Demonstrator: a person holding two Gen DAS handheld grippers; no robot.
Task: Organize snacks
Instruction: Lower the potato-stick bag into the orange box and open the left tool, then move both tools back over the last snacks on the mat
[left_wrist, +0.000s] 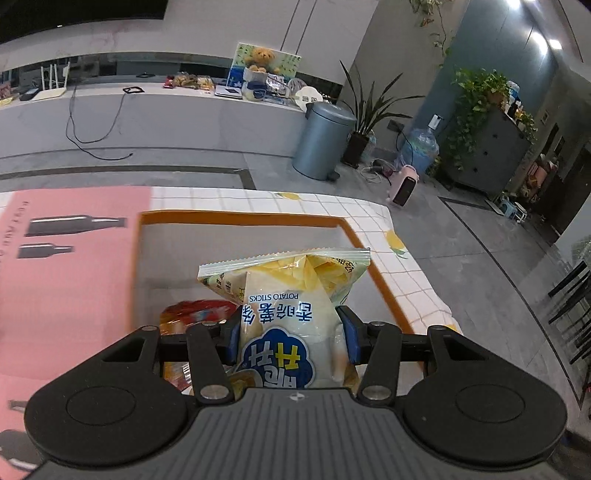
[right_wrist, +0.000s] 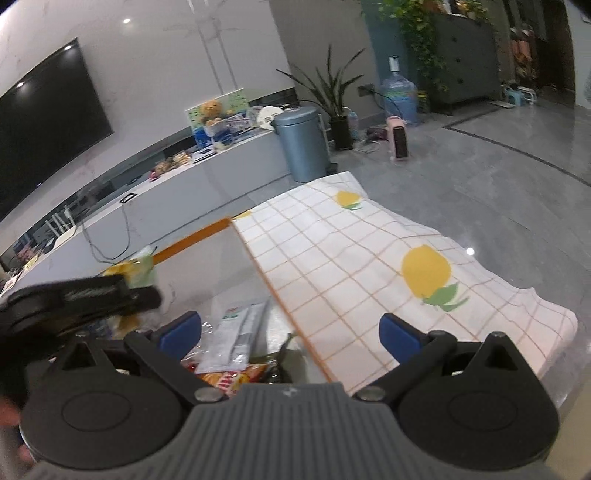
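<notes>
My orange-rimmed bin (left_wrist: 236, 221) holds a red packet (left_wrist: 195, 314), maybe more. My left gripper (left_wrist: 291, 338) pinches the potato sticks bag (left_wrist: 284, 291) above it; my right gripper (right_wrist: 290, 332) gapes empty.

The bag of potato sticks (left_wrist: 291, 295) sits between the pads of the left gripper (left_wrist: 291, 338), above the open box (left_wrist: 240, 218); other snack packets (right_wrist: 236, 354) lie in the box; the box rests on the tablecloth (right_wrist: 369, 266); the right gripper (right_wrist: 290, 330) hangs over the box's right edge, the bin (left_wrist: 321, 140) beyond on the floor.
</notes>
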